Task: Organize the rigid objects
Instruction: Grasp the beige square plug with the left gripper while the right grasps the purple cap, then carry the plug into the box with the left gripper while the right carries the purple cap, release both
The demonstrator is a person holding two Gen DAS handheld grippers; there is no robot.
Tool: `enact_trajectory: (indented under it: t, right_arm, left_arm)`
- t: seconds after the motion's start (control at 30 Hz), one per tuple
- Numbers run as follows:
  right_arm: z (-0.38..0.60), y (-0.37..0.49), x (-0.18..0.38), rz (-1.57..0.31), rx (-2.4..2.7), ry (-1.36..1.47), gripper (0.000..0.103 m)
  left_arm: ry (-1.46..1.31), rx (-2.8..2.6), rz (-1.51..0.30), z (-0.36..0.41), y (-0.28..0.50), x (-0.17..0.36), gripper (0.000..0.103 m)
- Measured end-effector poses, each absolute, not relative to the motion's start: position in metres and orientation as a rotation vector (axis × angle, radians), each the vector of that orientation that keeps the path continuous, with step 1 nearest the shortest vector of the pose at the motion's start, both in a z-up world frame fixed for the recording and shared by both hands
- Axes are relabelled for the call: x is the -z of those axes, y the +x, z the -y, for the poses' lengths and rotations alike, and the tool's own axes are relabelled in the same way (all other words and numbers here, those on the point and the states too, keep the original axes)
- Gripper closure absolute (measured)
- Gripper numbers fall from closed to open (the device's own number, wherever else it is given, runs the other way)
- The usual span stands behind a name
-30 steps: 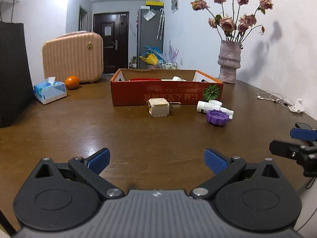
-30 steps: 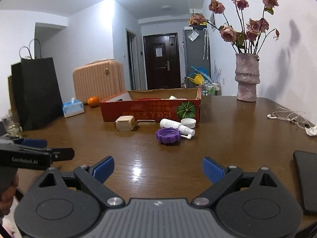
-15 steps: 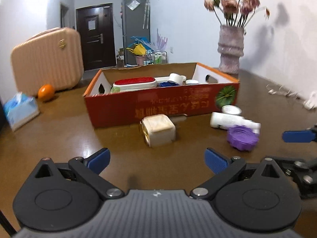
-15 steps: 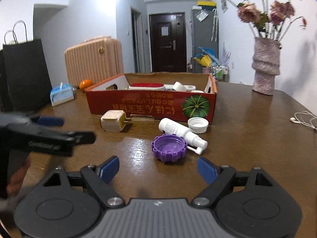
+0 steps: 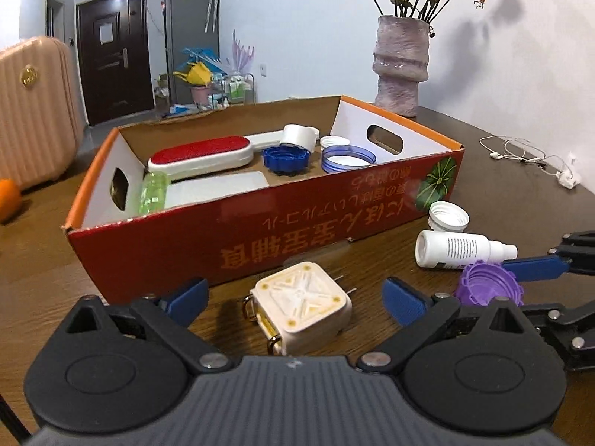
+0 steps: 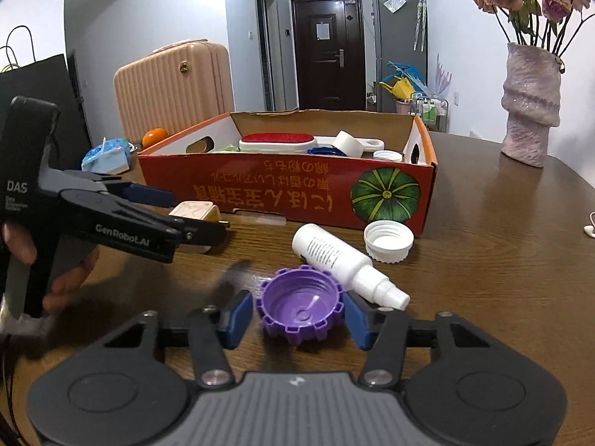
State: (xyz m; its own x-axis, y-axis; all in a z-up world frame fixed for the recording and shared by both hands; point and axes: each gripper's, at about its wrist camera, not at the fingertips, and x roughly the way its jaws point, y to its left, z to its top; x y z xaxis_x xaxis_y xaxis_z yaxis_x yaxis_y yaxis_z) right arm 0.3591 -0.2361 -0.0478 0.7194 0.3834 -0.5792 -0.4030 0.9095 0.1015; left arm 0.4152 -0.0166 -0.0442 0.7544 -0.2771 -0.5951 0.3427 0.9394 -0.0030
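Purple cap point(image 6: 301, 310) (mouth up) sits between right gripper point(image 6: 297, 316), pads closing, not yet touching.

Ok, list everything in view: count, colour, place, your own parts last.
box: 1, red-orange, table centre, holds brush, caps, bottle
charger: 1, cream, before box, between left tool's fingers
purple cap: 1, between right tool's fingers
spray bottle: 1, white, lying beside purple cap
white cap: 1, by box corner
vase: 1, pink, far right
suitcase: 1, peach, behind box
orange: 1, left of box
tissues: 1, blue, left
earphones: 1, white, right
left tool: jaws closing, apart
right tool: jaws closing around purple cap
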Motion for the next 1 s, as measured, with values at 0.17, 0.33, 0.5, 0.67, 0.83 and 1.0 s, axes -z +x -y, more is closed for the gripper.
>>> enact_trajectory:
  t: [0.17,0.33,0.5,0.67,0.83,1.0]
  right_arm:
    - [0.232,0.36,0.049,-0.633,-0.459,-0.031,0.052]
    - [0.233,0.346,0.044,-0.626,-0.479,-0.022,0.052]
    - [0.24,0.317,0.032,-0.593,-0.485,-0.007,0.052]
    - [0.247,0.282,0.021,-0.557,-0.494,0.002,0.052]
    - [0.255,0.249,0.011,-0.51,-0.494,0.019,0.052]
    - [0.258,0.231,0.006,-0.482,-0.487,0.036,0.052]
  left_arm:
    - [0.056,0.35,-0.663,0.012,0.416,0.049,0.042]
    - [0.034,0.335,-0.665,0.014,0.393,0.047,0.042]
    - [-0.014,0.261,-0.641,0.017,0.344,0.037,0.042]
    - [-0.063,0.246,-0.628,0.021,0.288,0.026,0.042]
    - [-0.047,0.263,-0.583,0.03,0.247,0.009,0.042]
    - [-0.04,0.274,-0.54,0.035,0.23,-0.005,0.042]
